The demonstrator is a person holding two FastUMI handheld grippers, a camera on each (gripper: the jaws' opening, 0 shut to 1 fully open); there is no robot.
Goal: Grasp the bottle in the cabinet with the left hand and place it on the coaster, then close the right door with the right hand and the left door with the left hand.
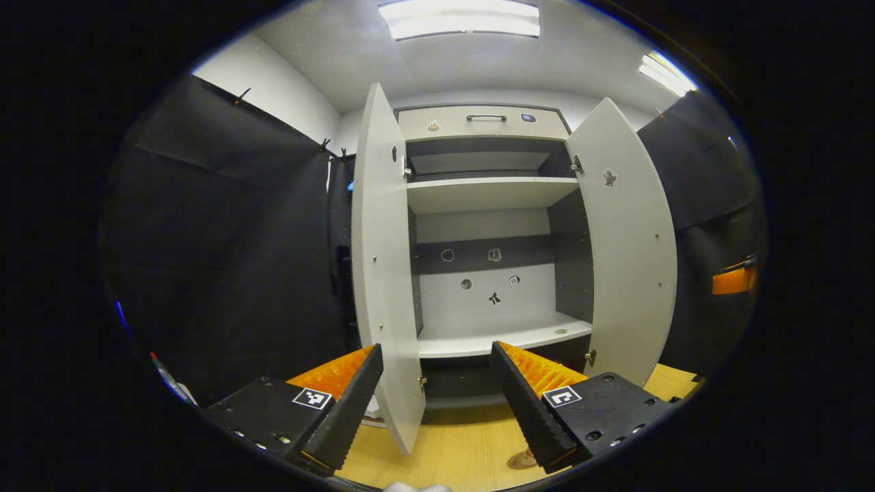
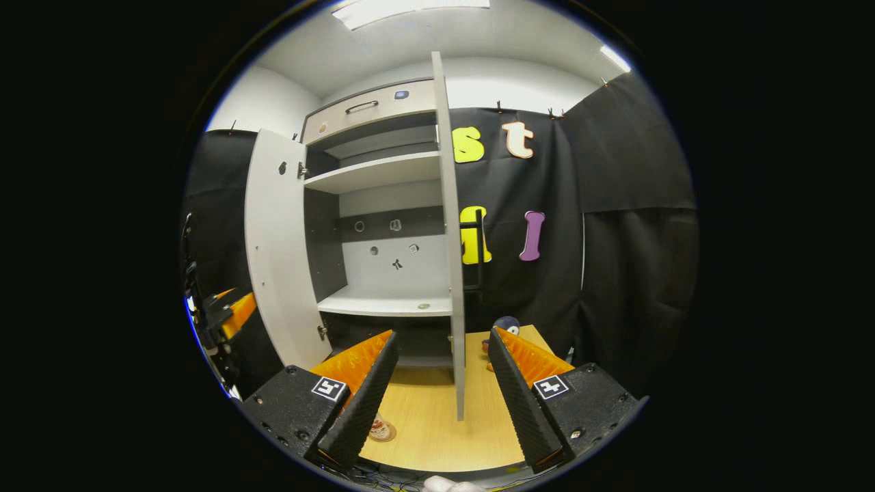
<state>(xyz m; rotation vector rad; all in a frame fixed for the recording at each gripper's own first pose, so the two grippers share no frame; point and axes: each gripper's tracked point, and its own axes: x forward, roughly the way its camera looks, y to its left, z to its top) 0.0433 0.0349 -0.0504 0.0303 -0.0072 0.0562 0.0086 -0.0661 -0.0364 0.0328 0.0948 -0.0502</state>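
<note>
Standing wide open: left door (image 1: 386, 273) and right door (image 1: 625, 253). Found cabinet (image 1: 492, 205) shelves bare; could not pick out bottle with certainty. Noted left tool (image 1: 434, 403) and right tool (image 2: 437, 393) spread, gripping nothing. Judged closing steps outstanding.

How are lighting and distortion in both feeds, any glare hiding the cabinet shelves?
Left gripper view: ceiling lights blow out, but the cabinet shelves stay evenly lit and sharp; the fisheye bows the left door and right door. Right gripper view: no glare, and the right door stands edge-on.
</note>
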